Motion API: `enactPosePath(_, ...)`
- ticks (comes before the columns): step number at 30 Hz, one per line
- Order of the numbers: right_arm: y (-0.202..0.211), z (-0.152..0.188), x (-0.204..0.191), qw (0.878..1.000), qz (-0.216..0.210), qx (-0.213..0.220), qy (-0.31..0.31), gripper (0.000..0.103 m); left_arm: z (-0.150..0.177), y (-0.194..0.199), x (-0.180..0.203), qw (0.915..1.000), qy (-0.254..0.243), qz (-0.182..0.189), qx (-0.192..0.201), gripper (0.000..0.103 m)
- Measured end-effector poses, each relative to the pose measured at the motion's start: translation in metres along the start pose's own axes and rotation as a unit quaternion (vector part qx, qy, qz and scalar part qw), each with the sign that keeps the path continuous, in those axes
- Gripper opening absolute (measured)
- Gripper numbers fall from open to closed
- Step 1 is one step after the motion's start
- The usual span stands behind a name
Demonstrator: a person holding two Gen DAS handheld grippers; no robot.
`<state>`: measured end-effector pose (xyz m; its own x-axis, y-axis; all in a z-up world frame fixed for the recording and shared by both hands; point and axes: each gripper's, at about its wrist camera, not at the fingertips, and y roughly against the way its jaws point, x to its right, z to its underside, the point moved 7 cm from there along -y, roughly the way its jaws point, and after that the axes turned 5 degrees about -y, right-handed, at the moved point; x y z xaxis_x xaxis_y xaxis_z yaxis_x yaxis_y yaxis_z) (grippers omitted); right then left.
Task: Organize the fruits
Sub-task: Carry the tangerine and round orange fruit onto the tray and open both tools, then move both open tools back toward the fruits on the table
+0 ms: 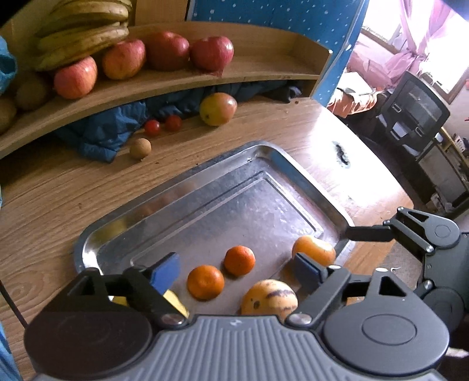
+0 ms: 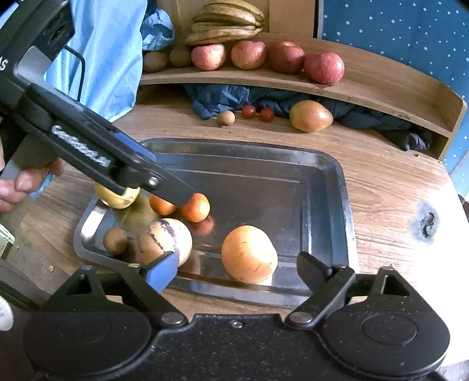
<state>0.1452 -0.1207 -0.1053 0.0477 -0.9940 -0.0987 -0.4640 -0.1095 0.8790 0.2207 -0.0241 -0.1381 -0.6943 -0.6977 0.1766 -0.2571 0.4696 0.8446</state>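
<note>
While both grippers gape empty, wooden table (image 1: pixel 73 187), steel tray (image 1: pixel 263 158), sunlit window (image 1: pixel 433 38).

White letters ran along the black arm of the left gripper (image 2: pixel 187 202), but they were too blurry to read for sure.

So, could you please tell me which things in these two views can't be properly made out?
- Yellow fruit, right wrist view: the left claw's arm crosses it; kind unclear.
- One small orange, same view: partly behind that arm.
- Striped fruit, left wrist view: lower part hidden by the claw body.
- Bananas, left wrist view: cut off by the top edge.
- Dark cloth under the shelf: folded in shadow, item unclear.
</note>
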Motion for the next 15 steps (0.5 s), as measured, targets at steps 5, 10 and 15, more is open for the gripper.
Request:
enactPosePath(5,0.012,0.001,-0.005,1.000,-0.005,-0.002,0.003,0.097,0.014,0.021,-0.003,0.9998,-0.001,0.014,0.016,0.101)
enactPosePath(10,0.017,0.000,-0.012,1.000,-0.001,-0.006,0.010,0.099,0.034,0.031,-0.010,0.9999,0.007,0.005,0.007,0.102)
enactPosePath(15,0.019,-0.004,-0.024,1.000,-0.007,-0.012,0.026,0.100,0.053,0.046,-0.023,0.9997,0.022,-0.005,0.005,0.103)
